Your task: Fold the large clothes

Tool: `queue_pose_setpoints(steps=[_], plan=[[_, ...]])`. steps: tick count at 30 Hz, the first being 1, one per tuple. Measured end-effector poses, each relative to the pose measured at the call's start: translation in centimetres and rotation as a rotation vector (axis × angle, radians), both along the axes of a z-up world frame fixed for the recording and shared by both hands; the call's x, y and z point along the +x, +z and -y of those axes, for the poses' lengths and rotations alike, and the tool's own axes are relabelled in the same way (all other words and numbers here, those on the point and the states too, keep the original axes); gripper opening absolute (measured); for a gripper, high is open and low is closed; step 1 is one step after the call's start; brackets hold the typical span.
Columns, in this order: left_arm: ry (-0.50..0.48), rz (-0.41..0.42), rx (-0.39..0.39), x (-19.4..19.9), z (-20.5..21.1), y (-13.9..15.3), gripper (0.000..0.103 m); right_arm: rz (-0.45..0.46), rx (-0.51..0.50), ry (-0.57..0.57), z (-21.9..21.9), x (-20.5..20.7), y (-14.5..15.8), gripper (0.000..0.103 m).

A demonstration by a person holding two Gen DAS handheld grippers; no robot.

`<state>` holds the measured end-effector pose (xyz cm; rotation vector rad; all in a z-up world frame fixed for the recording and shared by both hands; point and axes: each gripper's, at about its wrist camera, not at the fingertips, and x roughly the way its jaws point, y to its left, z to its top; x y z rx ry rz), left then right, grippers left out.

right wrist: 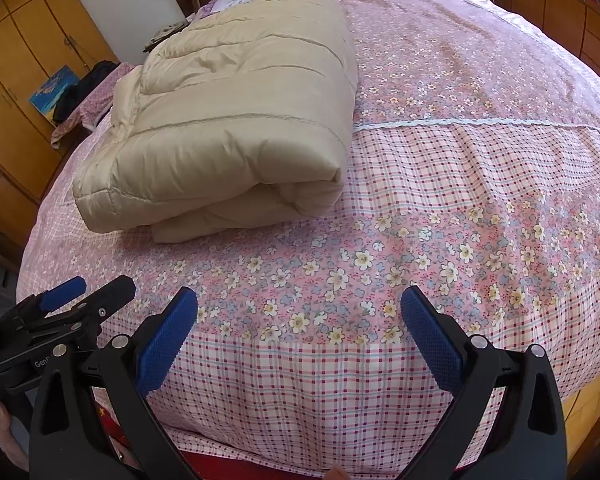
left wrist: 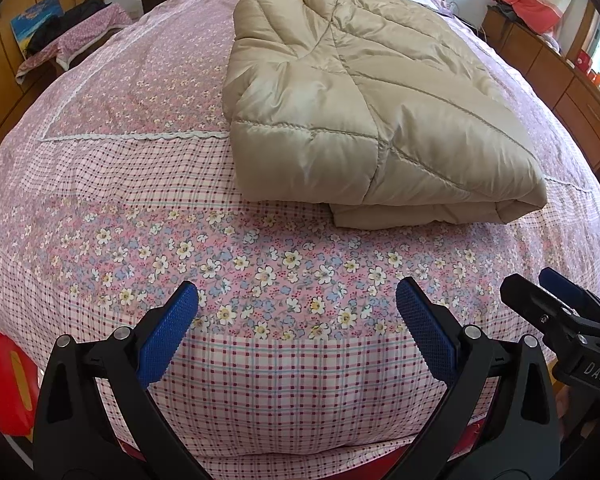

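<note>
Quilt [left wrist: 376, 100]: beige, puffy, satin sheen, stitched into channels with pale trim along the seams. Lies mid-bed on the bedspread [left wrist: 260, 360], already doubled into a thick block; layered edges face the foot of the bed, rounded fold on one side. Left gripper [left wrist: 296, 320] and right gripper [right wrist: 300, 324] both hover over the foot of the bed, well apart from the quilt, jaws spread wide, nothing between the blue knurled pads [left wrist: 168, 336].

Judgement: fold looks nearly complete. If another fold is wanted, pinch through all layers at the two near corners; the slick shell may slip, so bite deep, lift evenly.

Bedspread: pink cotton, plaid and floral bands, lace strip.
</note>
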<state>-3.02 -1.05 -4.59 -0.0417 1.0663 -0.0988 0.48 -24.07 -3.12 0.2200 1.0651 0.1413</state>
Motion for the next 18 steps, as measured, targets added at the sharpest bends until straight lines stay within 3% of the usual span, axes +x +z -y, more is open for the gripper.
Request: queue_pose_setpoints(steps=[18], plan=[[-0.001,-0.001,-0.002,-0.01,0.19,0.0,0.099,-0.002,0.001,0.0,-0.13,0.07,-0.09,0.098]])
